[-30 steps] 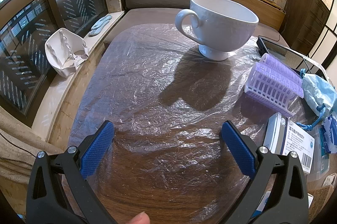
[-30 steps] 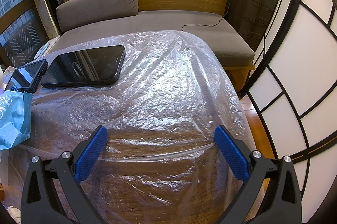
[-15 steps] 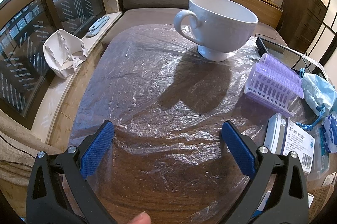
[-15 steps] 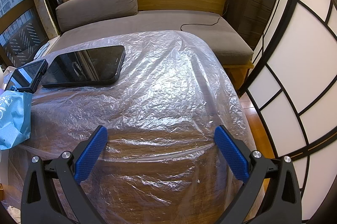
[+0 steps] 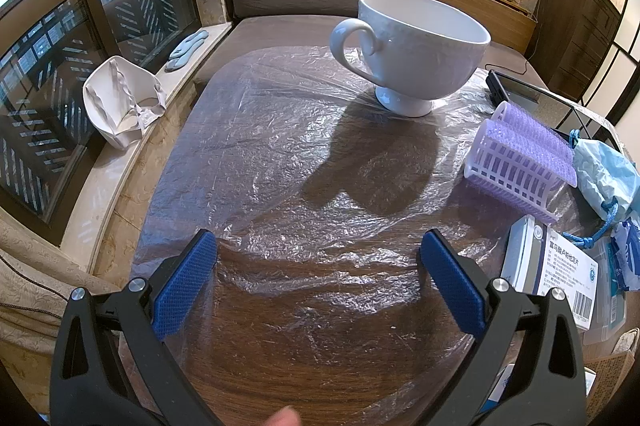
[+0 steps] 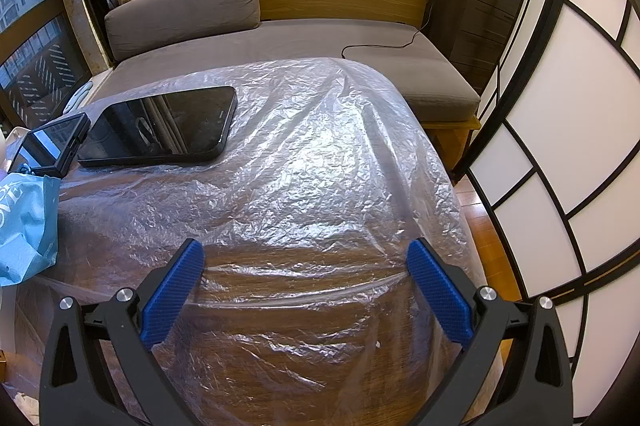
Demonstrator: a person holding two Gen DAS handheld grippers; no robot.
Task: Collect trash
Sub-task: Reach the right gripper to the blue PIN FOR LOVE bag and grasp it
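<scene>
A clear crinkled plastic sheet [image 5: 288, 153] covers the round wooden table; in the right wrist view the same plastic sheet [image 6: 320, 165] drapes over the table's right edge. My left gripper [image 5: 318, 266] hovers open over the near part of the sheet, nothing between its blue pads. My right gripper [image 6: 306, 280] is open too, just above the sheet's wrinkled folds. A crumpled light-blue bag [image 5: 604, 173] with a drawstring lies at the table's right; the blue bag [image 6: 24, 230] shows at the left edge of the right wrist view.
A large white footed cup [image 5: 416, 49] stands at the table's far side. Purple hair rollers [image 5: 524, 153] and a medicine box [image 5: 552, 266] lie right. A tablet [image 6: 160, 129] and a small device [image 6: 52, 141] rest on the sheet. Sofa behind, window sill with white item [image 5: 120, 101] left.
The left wrist view has shifted slightly, with the cup and sofa sitting a little left of before. The right gripper has not moved. Both stay open.
</scene>
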